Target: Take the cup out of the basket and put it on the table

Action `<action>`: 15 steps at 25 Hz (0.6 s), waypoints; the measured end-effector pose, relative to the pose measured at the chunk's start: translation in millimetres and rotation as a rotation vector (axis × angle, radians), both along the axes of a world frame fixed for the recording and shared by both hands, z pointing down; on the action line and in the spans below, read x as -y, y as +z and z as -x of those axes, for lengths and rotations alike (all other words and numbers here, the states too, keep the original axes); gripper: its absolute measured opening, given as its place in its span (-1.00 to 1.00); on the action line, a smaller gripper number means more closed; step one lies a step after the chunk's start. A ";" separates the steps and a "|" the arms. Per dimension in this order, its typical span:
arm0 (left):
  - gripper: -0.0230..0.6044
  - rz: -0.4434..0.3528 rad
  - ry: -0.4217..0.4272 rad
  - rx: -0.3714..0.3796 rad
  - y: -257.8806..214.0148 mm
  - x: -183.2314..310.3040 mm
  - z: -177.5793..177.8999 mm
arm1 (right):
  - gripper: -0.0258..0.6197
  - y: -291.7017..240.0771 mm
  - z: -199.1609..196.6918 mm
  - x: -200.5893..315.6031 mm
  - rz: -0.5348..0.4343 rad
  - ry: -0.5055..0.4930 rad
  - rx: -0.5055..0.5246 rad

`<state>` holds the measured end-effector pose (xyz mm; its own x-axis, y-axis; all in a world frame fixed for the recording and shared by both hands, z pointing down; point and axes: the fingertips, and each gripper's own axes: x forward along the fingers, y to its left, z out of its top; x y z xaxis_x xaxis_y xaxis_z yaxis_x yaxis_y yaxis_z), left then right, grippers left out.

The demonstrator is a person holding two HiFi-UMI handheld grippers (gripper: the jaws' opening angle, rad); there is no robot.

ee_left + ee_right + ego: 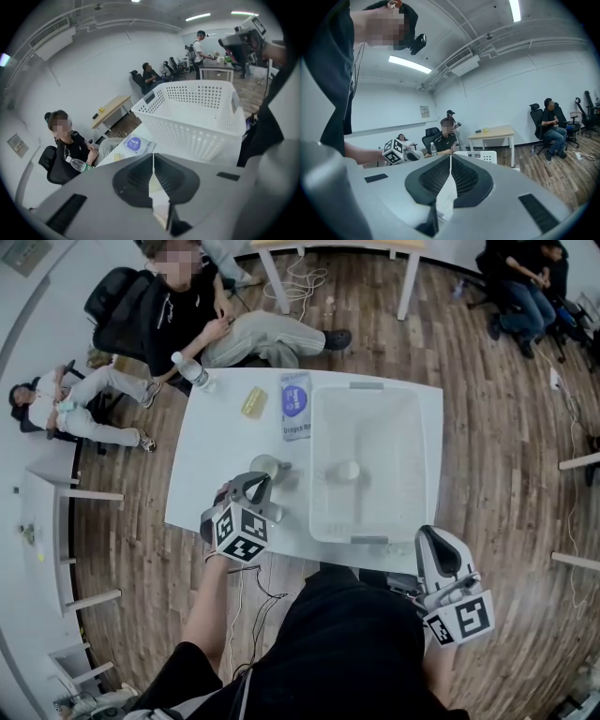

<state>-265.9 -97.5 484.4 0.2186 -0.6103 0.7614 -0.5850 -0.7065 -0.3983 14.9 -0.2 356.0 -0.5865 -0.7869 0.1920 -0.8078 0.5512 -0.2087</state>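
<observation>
Head view shows a cup (pixel 265 466) on the table (pixel 211 460) just beyond the left gripper (pixel 261 480), jaws closed on nothing. A second cup (pixel 348 471) sits in the basket (pixel 412 427). Right gripper (pixel 431 538) also closed, empty.

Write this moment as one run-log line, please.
left gripper: shut, empty, near first cup on table | right gripper: shut, empty | basket: holds second cup
</observation>
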 end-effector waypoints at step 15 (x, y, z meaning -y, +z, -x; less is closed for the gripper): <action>-0.90 -0.025 0.032 -0.614 -89.2 -48.7 -158.1 | -0.84 -3.8 -35.9 -14.1 -0.033 -0.063 0.006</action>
